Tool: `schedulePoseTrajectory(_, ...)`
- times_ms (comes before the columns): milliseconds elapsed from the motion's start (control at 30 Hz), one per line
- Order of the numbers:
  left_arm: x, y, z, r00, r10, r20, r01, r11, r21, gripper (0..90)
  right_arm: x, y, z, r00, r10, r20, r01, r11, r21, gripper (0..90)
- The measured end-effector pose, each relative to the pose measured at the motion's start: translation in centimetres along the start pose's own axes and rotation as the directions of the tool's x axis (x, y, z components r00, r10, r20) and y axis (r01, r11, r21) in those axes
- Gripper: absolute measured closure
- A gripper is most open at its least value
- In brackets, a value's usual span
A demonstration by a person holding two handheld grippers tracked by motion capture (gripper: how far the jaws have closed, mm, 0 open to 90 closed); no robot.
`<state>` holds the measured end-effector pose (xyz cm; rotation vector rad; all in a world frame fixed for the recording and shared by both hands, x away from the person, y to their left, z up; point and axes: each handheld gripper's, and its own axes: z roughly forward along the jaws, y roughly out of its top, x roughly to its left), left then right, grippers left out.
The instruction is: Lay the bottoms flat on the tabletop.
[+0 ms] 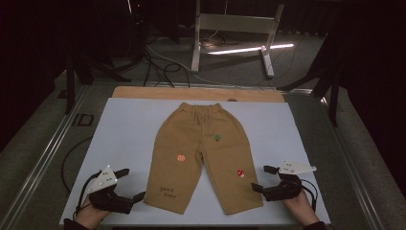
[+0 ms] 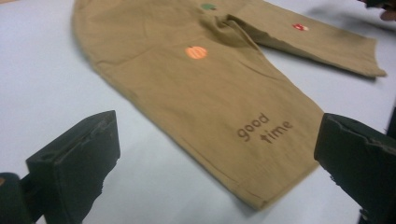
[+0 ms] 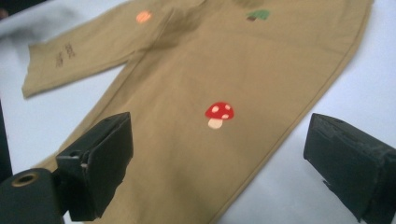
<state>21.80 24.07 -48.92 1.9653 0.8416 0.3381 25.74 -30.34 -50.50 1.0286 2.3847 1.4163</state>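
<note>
Trousers (image 1: 201,153) were laid lengthwise, hems nearest. Left gripper (image 1: 128,184) and right gripper (image 1: 264,178) were held apart-jawed, empty, each just outside own leg hem.

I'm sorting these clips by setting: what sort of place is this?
Probably a lab or studio recording rig, not a home: small tan trousers lie flat on a white board over a wooden table, with a metal stand and loose black cables on the dark floor behind.

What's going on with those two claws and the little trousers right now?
Left claw open, right claw open, both empty. Tan trousers flat on white table, each claw beside a leg hem. Nothing in the way.
</note>
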Motion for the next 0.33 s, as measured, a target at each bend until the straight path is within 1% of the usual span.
schedulePoseTrajectory(33,0.18,-0.11,-0.03,0.9996,-0.008,-0.026,0.008,1.0000,-0.005,0.7,0.22,-0.15,-0.04,0.9997,-0.019,0.012,0.020,1.000,-0.008,8.3)
schedulePoseTrajectory(67,0.28,-0.18,-0.07,0.9992,-0.015,-0.036,0.015,0.9999,-0.006,0.7,0.22,-0.15,-0.04,0.9997,-0.019,0.012,0.020,1.000,-0.008,8.3)
schedulePoseTrajectory(100,0.42,-0.27,-0.12,0.9988,-0.022,-0.044,0.022,0.9997,-0.007,0.7,0.40,-0.21,-0.15,0.9993,-0.034,0.019,0.034,0.999,-0.014,8.3)
schedulePoseTrajectory(133,0.48,-0.31,-0.16,0.9986,-0.026,-0.047,0.025,0.9997,-0.006,0.7,0.40,-0.21,-0.15,0.9993,-0.034,0.019,0.034,0.999,-0.014,8.3)
schedulePoseTrajectory(167,0.55,-0.34,-0.26,0.9980,-0.031,-0.055,0.030,0.9995,-0.011,0.7,0.44,-0.29,-0.29,0.9982,-0.050,0.033,0.051,0.999,-0.019,8.3)
schedulePoseTrajectory(267,0.58,-0.31,-0.31,0.9980,-0.029,-0.056,0.029,0.9995,-0.010,0.7,0.47,-0.33,-0.27,0.9987,-0.042,0.028,0.042,0.999,-0.016,8.3)
schedulePoseTrajectory(333,0.57,-0.27,-0.38,0.9982,-0.024,-0.055,0.024,0.9997,-0.011,0.7,0.52,-0.35,-0.18,0.9980,-0.055,0.030,0.055,0.998,-0.010,8.3)
